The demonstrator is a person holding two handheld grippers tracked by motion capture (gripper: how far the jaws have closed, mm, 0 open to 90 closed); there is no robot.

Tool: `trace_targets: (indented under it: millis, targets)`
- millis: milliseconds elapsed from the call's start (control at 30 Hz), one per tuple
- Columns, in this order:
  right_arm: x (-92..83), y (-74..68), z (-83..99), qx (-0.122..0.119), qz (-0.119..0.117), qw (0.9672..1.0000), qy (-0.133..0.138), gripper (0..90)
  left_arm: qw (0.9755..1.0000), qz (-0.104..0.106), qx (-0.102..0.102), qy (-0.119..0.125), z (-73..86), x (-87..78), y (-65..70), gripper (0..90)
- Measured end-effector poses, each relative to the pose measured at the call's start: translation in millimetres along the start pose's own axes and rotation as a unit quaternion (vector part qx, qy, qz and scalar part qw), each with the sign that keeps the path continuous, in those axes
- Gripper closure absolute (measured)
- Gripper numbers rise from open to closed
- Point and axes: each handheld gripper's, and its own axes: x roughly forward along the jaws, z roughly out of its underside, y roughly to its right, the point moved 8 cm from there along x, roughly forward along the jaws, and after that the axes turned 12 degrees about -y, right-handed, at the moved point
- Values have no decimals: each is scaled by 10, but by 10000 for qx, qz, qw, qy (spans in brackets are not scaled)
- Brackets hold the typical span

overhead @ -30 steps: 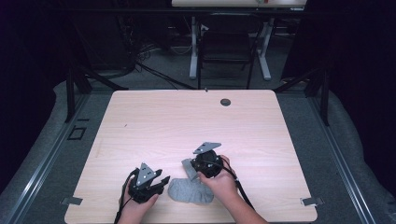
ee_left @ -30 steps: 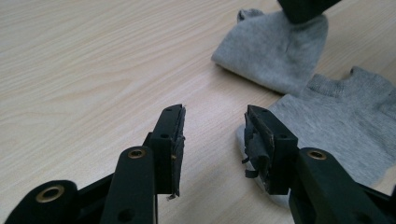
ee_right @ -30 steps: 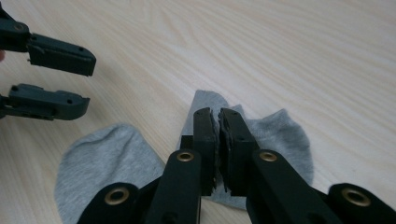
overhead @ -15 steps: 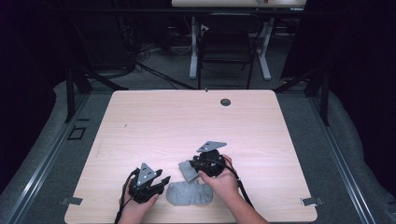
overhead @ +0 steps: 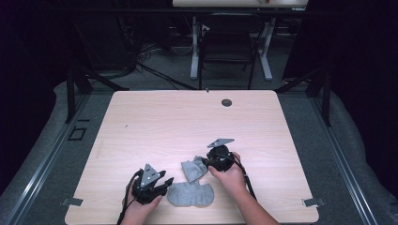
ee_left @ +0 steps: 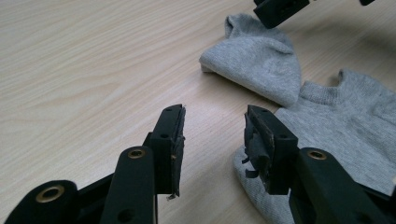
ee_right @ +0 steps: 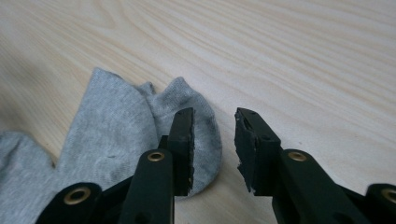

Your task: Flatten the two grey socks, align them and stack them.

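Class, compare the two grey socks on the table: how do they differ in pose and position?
The upper sock lies folded over into a compact shape; the lower sock is spread out flatter and wider. The upper sock sits beside the right gripper; the lower sock sits beside the left gripper, nearer the table's front edge. Both are grey, and they overlap.

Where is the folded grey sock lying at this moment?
In the high view the folded grey sock lies near the table's front edge, just left of the right gripper, above the flat grey sock.
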Motion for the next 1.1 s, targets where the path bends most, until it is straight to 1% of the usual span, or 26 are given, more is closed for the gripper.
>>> trace_targets:
  millis: [67, 133, 200, 267, 300, 400, 433, 467, 500, 533, 567, 633, 667, 733, 767, 800, 900, 1000, 1033, 1100]
  targets:
    - [37, 3, 7, -20, -61, 10000, -69, 672, 10000, -4, 15, 3, -5, 4, -1, 579]
    - [66, 9, 10, -57, -39, 9999, -102, 698, 10000, 2, -8, 10, -9, 7, 4, 580]
    - [77, 3, 25, -51, -99, 9998, -171, 791, 10000, 19, -7, 0, -13, 6, 7, 580]
    - [72, -9, 41, -53, -117, 9998, -172, 868, 10000, 28, 16, 16, -27, 6, 19, 580]
    - [62, -14, 58, -73, -133, 9997, -209, 883, 10000, 28, 16, 16, -27, 6, 19, 580]
    - [43, -24, 91, -86, -150, 9996, -231, 891, 10000, 82, 15, 33, -56, 13, 51, 581]
    - [31, -28, 104, -45, -146, 9997, -205, 892, 10000, 81, 33, 26, -68, 17, 65, 581]
    - [-5, -28, 135, -6, -172, 9997, -169, 893, 9999, 93, 100, 9, -92, 26, 104, 581]
    - [-5, -28, 135, -6, -172, 9997, -169, 893, 9999, 93, 100, 9, -92, 26, 104, 581]
    - [-38, -26, 172, 14, -168, 9997, -181, 895, 9998, 93, 177, -39, -112, 36, 147, 582]
    - [-51, -26, 184, 59, -161, 9998, -135, 894, 9997, 92, 220, -50, -132, 43, 162, 582]
    - [-68, -25, 203, 72, -165, 9997, -144, 895, 9997, 100, 237, -42, -157, 54, 178, 582]
    - [-85, -15, 238, 125, -151, 9997, -117, 894, 9996, 123, 242, -9, -222, 85, 215, 582]
    - [-88, -11, 265, 221, -179, 9996, -41, 894, 9995, 138, 290, 12, -289, 123, 262, 582]
    - [-92, -7, 283, 272, -186, 9994, -49, 894, 9995, 169, 276, 22, -319, 147, 295, 582]
    - [-91, -4, 297, 310, -197, 9993, -46, 894, 9993, 204, 309, 19, -345, 171, 326, 594]
    - [-83, 4, 318, 348, -174, 9992, 0, 894, 9988, 267, 418, -20, -405, 229, 413, 612]
    - [-88, 5, 331, 365, -206, 9991, 14, 894, 9986, 308, 434, -37, -432, 266, 460, 622]
    - [-91, -2, 335, 388, -218, 9990, 81, 894, 9984, 342, 444, -58, -456, 310, 491, 638]
    - [-98, -13, 346, 402, -223, 9989, 96, 894, 9984, 352, 434, -75, -477, 357, 516, 639]
